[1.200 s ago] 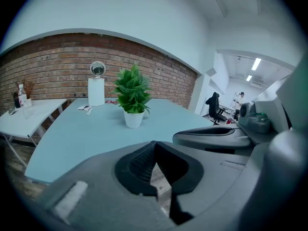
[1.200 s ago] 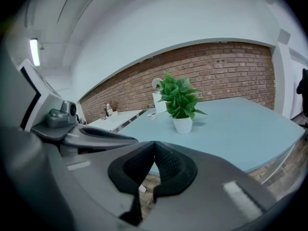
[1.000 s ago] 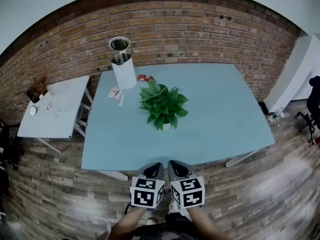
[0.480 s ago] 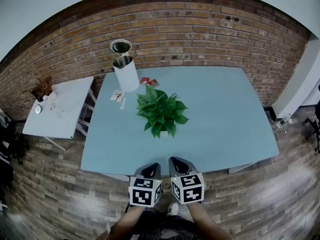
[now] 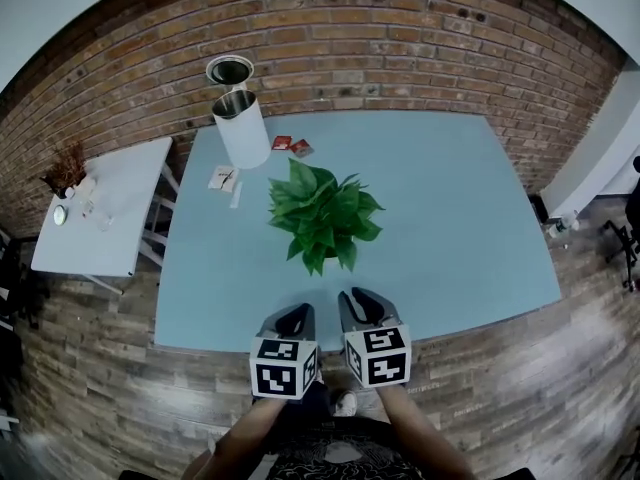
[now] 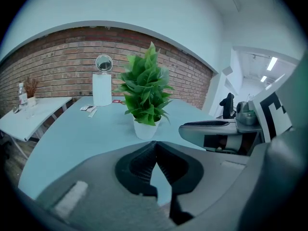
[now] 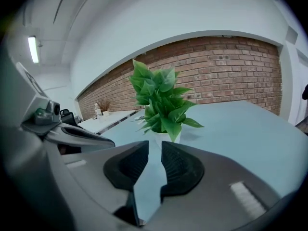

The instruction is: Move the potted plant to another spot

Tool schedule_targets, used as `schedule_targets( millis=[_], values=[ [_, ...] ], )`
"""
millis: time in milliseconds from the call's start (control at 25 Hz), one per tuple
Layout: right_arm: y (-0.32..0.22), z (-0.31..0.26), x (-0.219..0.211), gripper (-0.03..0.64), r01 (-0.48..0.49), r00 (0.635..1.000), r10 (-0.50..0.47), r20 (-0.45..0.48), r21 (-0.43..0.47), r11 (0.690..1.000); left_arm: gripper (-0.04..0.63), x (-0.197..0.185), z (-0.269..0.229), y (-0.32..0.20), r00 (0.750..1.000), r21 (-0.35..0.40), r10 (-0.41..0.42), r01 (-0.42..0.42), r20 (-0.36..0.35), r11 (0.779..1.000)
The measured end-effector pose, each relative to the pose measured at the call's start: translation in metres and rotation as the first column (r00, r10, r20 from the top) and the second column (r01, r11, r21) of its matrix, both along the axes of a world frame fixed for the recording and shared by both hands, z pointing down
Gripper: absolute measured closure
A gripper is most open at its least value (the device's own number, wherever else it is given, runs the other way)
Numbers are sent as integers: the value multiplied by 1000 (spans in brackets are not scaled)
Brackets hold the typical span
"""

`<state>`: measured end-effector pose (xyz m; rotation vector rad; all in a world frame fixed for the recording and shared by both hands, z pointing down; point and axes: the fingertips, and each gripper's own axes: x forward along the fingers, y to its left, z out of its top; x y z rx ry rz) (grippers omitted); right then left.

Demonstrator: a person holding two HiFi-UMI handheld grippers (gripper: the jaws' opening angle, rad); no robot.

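Note:
The potted plant (image 5: 322, 213), green leaves in a small white pot (image 6: 146, 128), stands on the light blue table (image 5: 450, 218) a little left of its middle. Both grippers hover side by side over the table's near edge, short of the plant and apart from it. In the left gripper view my left gripper (image 6: 155, 142) is shut, its tips touching with nothing between them. In the right gripper view my right gripper (image 7: 155, 147) shows a narrow gap; its jaws have just been opening and hold nothing. The pot (image 7: 166, 136) is straight ahead of the right jaws.
A tall white cylinder bin (image 5: 243, 128) stands at the table's far left corner, and another round can (image 5: 229, 70) is behind it. Red packets (image 5: 291, 145) and papers (image 5: 224, 178) lie near the bin. A small white side table (image 5: 100, 213) stands left. A brick wall (image 5: 400, 48) is behind.
Both grippers have moved forward, from in front of the table to over its near edge, closer to the plant. The plant has not moved on the table.

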<state>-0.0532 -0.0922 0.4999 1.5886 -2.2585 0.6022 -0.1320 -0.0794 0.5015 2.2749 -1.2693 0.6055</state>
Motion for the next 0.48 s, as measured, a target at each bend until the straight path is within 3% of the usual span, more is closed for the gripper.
schedule_targets(
  millis=[200,480],
  values=[
    [-20,12,-5,488,-13,999,12,-41,-27,1000,597,-7,4,-23,1000,-10,21,-21,-3,1000],
    [-46,29,-12,328,-54,996,51,-75,-37,998,597,-20,6,-52,999,-12,34,-34,-22,999]
  ],
)
